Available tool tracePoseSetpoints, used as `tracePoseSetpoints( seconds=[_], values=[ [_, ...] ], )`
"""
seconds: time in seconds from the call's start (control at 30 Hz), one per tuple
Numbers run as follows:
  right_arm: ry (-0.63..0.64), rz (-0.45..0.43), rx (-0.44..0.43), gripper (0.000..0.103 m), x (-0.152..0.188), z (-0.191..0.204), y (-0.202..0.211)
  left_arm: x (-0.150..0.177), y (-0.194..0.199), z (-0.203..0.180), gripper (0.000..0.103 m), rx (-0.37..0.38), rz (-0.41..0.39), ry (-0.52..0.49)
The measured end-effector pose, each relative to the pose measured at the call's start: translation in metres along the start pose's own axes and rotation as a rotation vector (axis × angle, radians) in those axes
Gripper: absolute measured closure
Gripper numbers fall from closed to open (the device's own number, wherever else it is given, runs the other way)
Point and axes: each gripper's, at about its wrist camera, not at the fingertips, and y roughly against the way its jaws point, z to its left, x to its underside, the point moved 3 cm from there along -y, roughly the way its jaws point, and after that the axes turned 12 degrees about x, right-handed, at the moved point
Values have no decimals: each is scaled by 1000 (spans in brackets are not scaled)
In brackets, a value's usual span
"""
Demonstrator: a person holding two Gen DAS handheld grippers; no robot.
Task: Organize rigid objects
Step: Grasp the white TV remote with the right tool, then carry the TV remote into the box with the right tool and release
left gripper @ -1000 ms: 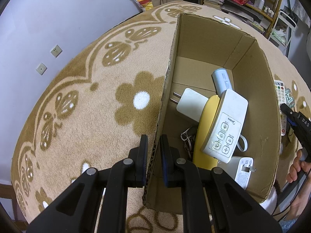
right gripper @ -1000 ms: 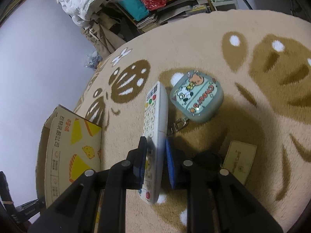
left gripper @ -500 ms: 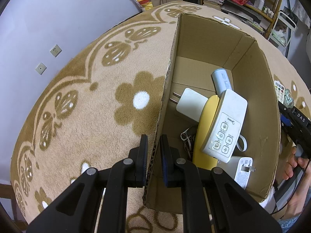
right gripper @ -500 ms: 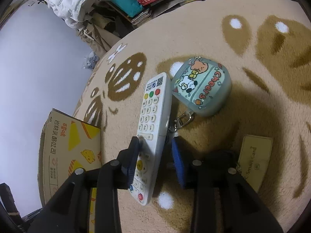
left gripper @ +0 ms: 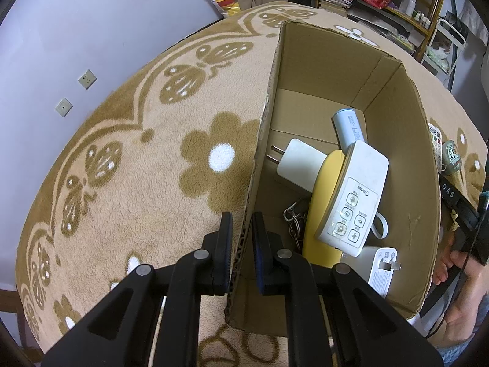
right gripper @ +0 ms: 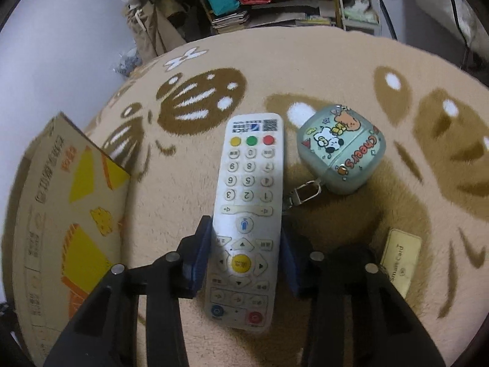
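The left tongs (left gripper: 241,238) are clamped on the box (left gripper: 428,165) wall. The right tongs (right gripper: 246,252) straddle the remote (right gripper: 249,202) on the rug (right gripper: 305,70), seemingly not yet pressing it.

Patterned rug (right gripper: 321,70) carries box (right gripper: 55,214), remote (right gripper: 249,202), case (right gripper: 342,150), card (right gripper: 400,260)

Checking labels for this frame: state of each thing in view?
cardboard box: open, wall clamped
left gripper: shut on box wall
right gripper: astride remote, not visibly gripping
white remote: flat on rug, face up
earbud case: closed, on rug
gold card: flat on rug
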Motion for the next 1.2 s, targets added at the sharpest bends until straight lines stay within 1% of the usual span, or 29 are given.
tracePoseSetpoints(
  seconds=[0.07,0.1,0.2,0.27,0.33,0.4,0.43,0.47,0.53,0.67,0.77,0.9,1.0,1.1,1.2],
  values=[
    [1,-12,13,59,0,1,4,0,0,1,92,2,0,3],
    [-3,-21,2,59,-1,2,6,0,0,1,92,4,0,4],
    [-38,-52,-115,61,-5,-4,19,0,0,1,92,5,0,4],
    [-75,-53,-151,63,-11,-7,25,0,0,2,92,6,0,5],
    [-96,-71,-176,66,-17,-8,33,0,1,1,92,5,0,4],
    [-112,-85,-198,82,-23,-10,41,0,0,1,92,-1,2,-1],
    [-117,-82,-224,82,-25,-11,44,-1,0,0,92,-5,3,-4],
    [-120,-78,-222,82,-26,-9,44,0,0,0,92,-7,3,-5],
    [-95,-79,-190,82,-24,-6,42,0,0,0,92,-8,1,-7],
    [-122,-70,-229,82,-22,-6,41,0,0,0,92,-5,2,-3],
    [-91,-123,-216,82,-27,-3,57,0,0,0,92,-4,2,-3],
    [-79,-184,-260,82,-37,6,83,0,0,0,92,-3,2,-2],
    [-41,-235,-284,82,-43,21,106,0,1,0,92,-3,2,-2],
    [4,-274,-328,82,-45,40,127,0,1,0,92,-3,2,-2],
    [66,-305,-370,82,-41,66,146,0,1,0,92,-2,2,-2]
  ],
)
